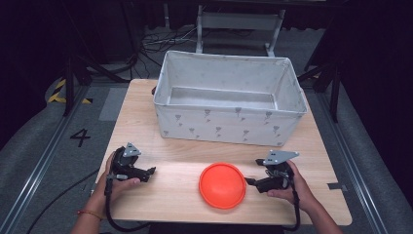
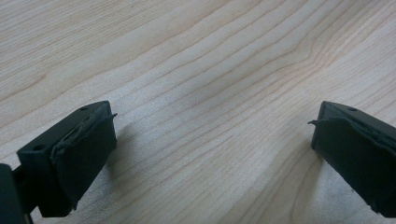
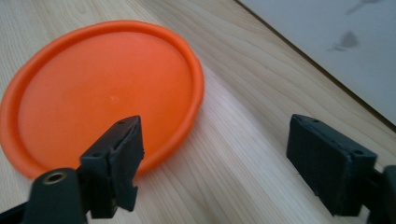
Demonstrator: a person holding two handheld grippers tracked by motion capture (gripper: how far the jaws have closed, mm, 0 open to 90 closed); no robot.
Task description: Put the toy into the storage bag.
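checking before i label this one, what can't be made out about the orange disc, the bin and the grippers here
- Orange disc: its underside is hidden against the table in the high view; the right gripper view cuts its lower rim behind that gripper's own jaw.
- Fabric bin: its near inner floor is hidden by its front wall in the high view.
- Left gripper: its view ends before the disc.
- Right gripper: touching the disc or not is unclear.

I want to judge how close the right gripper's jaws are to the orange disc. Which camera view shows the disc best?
The right gripper view: the orange disc is large there, its raised rim clear, just beyond the open right gripper. The high view shows the disc whole but small, on the table.
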